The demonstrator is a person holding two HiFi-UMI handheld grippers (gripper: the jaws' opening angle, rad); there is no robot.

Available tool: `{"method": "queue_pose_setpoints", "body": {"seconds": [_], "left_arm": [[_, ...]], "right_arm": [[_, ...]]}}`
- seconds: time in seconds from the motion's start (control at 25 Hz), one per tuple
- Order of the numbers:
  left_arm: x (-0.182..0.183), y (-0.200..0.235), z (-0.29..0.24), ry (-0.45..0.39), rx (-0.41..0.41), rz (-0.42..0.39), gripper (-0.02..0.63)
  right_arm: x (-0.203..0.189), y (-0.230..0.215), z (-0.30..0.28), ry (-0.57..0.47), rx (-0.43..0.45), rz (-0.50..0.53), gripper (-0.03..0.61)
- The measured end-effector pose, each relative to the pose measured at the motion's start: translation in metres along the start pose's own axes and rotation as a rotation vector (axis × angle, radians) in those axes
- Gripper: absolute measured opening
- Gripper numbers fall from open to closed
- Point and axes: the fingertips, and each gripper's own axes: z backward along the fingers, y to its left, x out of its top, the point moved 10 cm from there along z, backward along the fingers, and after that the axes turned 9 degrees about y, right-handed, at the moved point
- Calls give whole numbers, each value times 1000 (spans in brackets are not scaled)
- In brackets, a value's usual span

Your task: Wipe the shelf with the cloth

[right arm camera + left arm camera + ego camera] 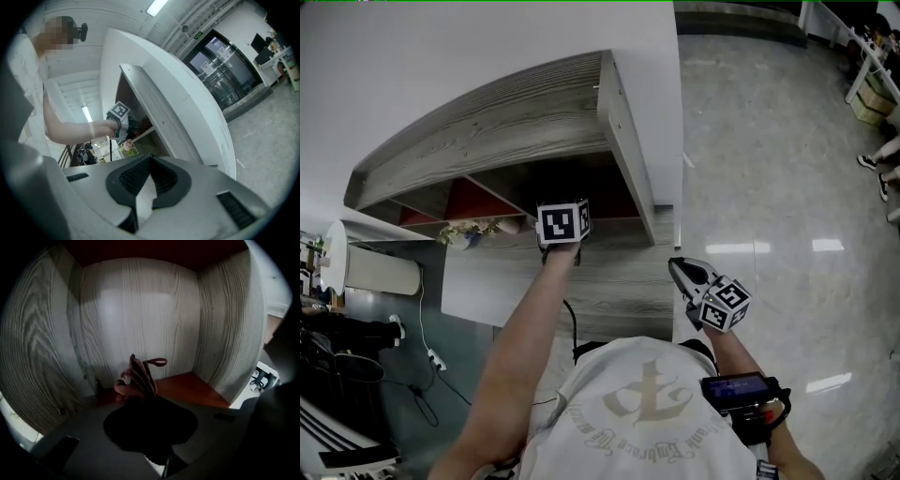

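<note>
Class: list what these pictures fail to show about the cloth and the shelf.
1. The cloth: in the head view it is hidden inside the shelf, behind the left hand-held gripper.
2. Whether the cloth touches the shelf floor: left gripper view, too dark and blocked by the gripper's body.
3. How clean the shelf is: too fine to see in any view.

Office — glass doors (220, 65), desks (280, 56)

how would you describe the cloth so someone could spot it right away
Start at the grey wood-grain shelf against the white wall, at the compartment the left tool reaches into. The cloth is the bunched, dark striped fabric pinched in that tool's jaws; its small loop on top sets it apart from the bare panels.
</note>
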Motion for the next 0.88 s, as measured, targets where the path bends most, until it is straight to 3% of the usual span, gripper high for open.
{"method": "queue_pose_setpoints", "body": {"seconds": [0.68,0.88], "left_arm": [[18,-55,-10,77,-422,-42,66],[8,-71,-1,56,-444,-121,67]], "right_arm": [[-7,5,-4,33,5,1,6],[-10,12,-7,42,6,11,6]]}}
